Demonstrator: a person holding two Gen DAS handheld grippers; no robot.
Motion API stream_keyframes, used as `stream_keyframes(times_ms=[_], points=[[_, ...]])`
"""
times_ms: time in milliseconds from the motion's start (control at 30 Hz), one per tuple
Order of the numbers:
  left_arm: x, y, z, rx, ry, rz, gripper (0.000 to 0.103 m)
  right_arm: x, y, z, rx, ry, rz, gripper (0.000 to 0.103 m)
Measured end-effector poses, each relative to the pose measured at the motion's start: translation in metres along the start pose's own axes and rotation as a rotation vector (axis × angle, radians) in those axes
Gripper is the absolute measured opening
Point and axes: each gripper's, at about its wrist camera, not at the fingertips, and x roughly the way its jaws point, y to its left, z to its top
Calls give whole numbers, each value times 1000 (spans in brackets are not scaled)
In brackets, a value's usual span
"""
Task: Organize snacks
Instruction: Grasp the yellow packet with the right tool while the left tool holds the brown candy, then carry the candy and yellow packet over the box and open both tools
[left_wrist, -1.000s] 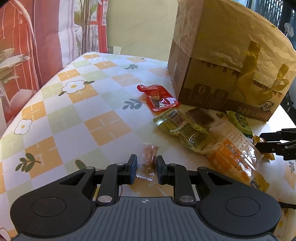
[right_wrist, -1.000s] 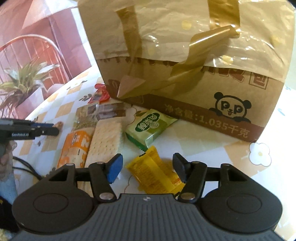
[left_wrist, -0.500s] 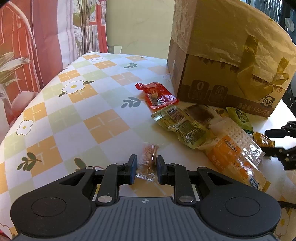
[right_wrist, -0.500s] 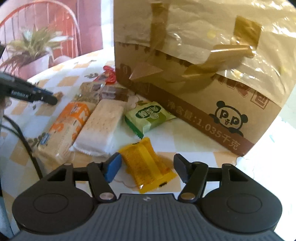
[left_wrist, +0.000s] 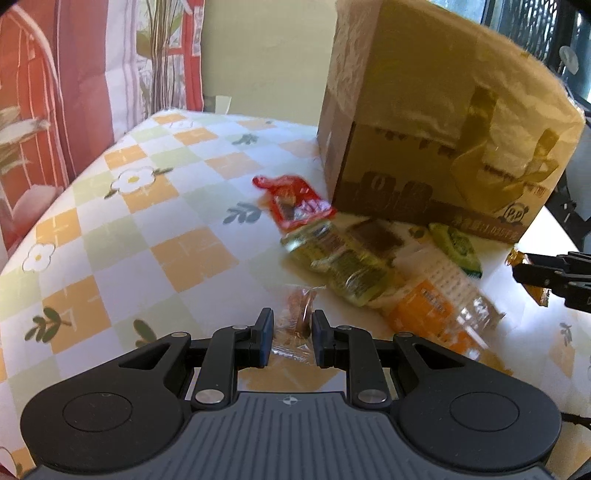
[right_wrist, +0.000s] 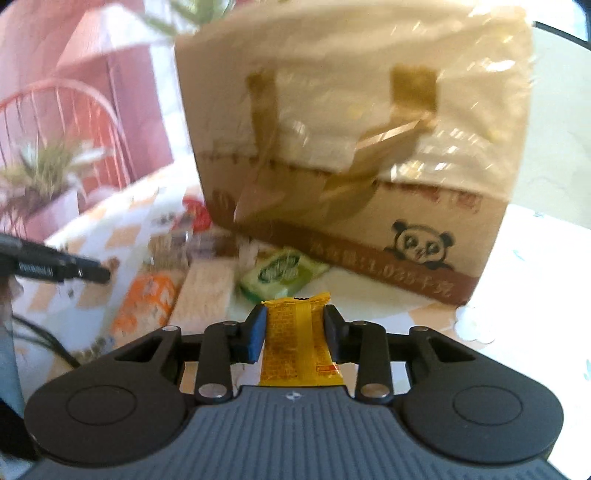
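My left gripper (left_wrist: 293, 320) is shut on a small clear packet of orange-brown sweets (left_wrist: 297, 317), lifted a little off the table. My right gripper (right_wrist: 295, 316) is shut on a yellow snack packet (right_wrist: 295, 343), which stands upright between the pads. The same right gripper (left_wrist: 517, 266) shows at the right edge of the left wrist view, and the left gripper's fingers (right_wrist: 79, 272) at the left of the right wrist view. On the cloth lie a red packet (left_wrist: 291, 201), a yellow-green packet (left_wrist: 343, 264), an orange cracker pack (left_wrist: 436, 310) and a green packet (right_wrist: 282, 273).
A tall brown cardboard box (right_wrist: 354, 155) with a panda print, a carry handle and a plastic cover stands behind the snacks. The table (left_wrist: 129, 229) wears a checked cloth with flowers. A red striped curtain (left_wrist: 44, 92) hangs to the left. A cable (right_wrist: 48, 341) trails at the left.
My right gripper closed on the yellow packet, which lay flat on the table before, and lifted it. The left gripper kept its grip on the sweets packet and barely moved.
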Motion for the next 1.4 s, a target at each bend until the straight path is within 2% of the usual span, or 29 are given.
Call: stream_keyframes(times_ms=[167, 233, 400, 500, 567, 667, 867, 933, 967, 1000, 1033, 1100, 1200, 1400], points=[[-24, -11, 29, 16, -99, -36, 23, -28, 0, 24, 9, -118, -10, 35], [-38, -19, 49, 27, -166, -70, 23, -39, -2, 41, 14, -176, -8, 35], [-69, -50, 100, 118, -327, -149, 23, -66, -7, 100, 55, -361, 34, 35], [-79, -71, 133, 169, -406, -179, 23, -68, -7, 135, 55, -416, 43, 35], [-78, -86, 156, 191, -437, -210, 23, -62, -9, 156, 38, -430, 19, 35], [-66, -107, 181, 218, -449, -227, 23, -46, -13, 176, 44, -419, -33, 35], [-22, -127, 217, 196, -379, -252, 24, -2, -21, 198, 118, -335, -100, 36], [-9, -127, 221, 186, -336, -256, 32, 4, -20, 198, 129, -323, -147, 39], [-7, -125, 221, 181, -332, -246, 44, 5, -19, 197, 133, -320, -163, 44], [-8, -124, 217, 179, -335, -234, 52, 3, -19, 194, 139, -322, -162, 47], [-8, -121, 213, 177, -342, -224, 53, 1, -19, 190, 145, -329, -148, 55], [-12, -111, 209, 177, -334, -223, 53, -6, -19, 183, 144, -337, -135, 60], [-21, -97, 200, 176, -320, -210, 53, -18, -15, 172, 127, -342, -133, 60], [-42, -70, 182, 169, -307, -205, 53, -47, 9, 146, 88, -382, -65, 60]])
